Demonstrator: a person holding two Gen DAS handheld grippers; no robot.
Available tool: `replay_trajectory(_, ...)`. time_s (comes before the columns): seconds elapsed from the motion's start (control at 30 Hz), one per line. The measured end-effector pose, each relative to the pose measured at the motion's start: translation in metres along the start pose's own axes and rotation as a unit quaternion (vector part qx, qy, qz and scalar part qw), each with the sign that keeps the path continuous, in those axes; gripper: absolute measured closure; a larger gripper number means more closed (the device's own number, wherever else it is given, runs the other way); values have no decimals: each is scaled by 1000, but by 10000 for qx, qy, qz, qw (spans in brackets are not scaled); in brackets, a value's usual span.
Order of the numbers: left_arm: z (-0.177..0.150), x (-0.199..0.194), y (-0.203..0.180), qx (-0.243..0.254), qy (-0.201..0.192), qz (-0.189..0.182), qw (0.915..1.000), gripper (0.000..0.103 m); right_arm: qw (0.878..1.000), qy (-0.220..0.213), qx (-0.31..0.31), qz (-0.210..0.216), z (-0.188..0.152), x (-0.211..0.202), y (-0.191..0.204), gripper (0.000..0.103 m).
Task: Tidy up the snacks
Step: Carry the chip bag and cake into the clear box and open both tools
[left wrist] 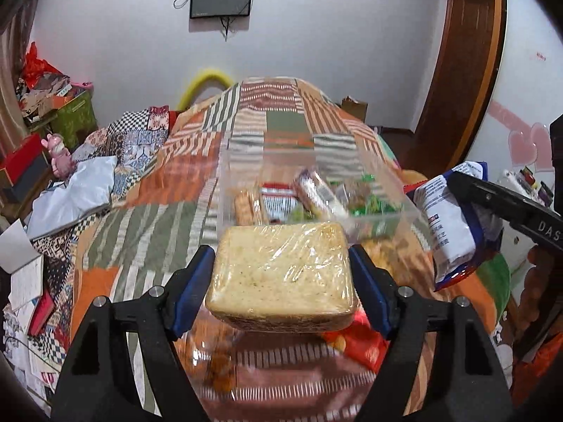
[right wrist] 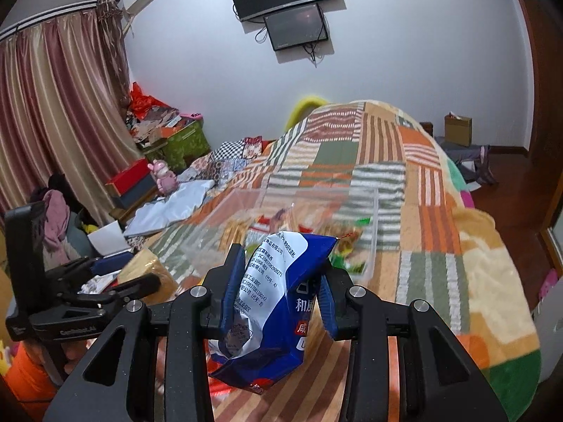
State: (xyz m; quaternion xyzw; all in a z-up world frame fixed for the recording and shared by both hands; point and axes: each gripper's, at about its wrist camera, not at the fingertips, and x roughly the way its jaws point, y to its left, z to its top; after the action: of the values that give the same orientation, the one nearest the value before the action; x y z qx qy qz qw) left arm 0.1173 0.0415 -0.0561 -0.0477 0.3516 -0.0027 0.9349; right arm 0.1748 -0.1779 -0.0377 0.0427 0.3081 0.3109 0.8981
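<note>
Both grippers loaded: left gripper [left wrist: 281, 277] clamps the wrapped bread [left wrist: 281, 274], right gripper [right wrist: 278, 292] pinches the blue bag [right wrist: 274, 299]. The clear bin [left wrist: 316, 190] sits straight ahead of both on the blanket [left wrist: 147, 218]; left looks nearer, I think, though it's blurry.

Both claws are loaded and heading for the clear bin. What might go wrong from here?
The plastic-wrapped bread is pinched only at its edges by the left claw; slick film might let it slip. The right claw crumples the blue snack bag, so the contents could crush. The clear bin is light and already part full; a bump may shove it.
</note>
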Motion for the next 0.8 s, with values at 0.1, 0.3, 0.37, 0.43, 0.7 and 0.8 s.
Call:
replay_trajectory(0.1, 13, 10, 2, -40, -30, -2, 10000, 27, 9999, -69, -59, -53, 10, 7, -1, 68)
replay_trajectory(0.3, 30, 36, 3, -102, 66, -73, 9999, 27, 9999, -110, -86, -81, 28, 26, -5, 68)
replay_trajectory(0.37, 34, 45, 0, -68, 104, -99, 9999, 27, 9999, -94, -88, -80, 30, 33, -6, 68)
replay_trajectory(0.43, 39, 54, -4, 3, 102, -104, 9999, 27, 9999, -67, -94, -88, 33, 41, -7, 68)
replay_trajectory(0.7, 51, 88, -7, 95, 190, -48, 9998, 27, 9997, 117, -131, -170, 41, 75, -13, 68)
replay_trajectory(0.8, 54, 97, -4, 150, 189, 7, 9997, 27, 9995, 208, -162, -192, 41, 86, -15, 68)
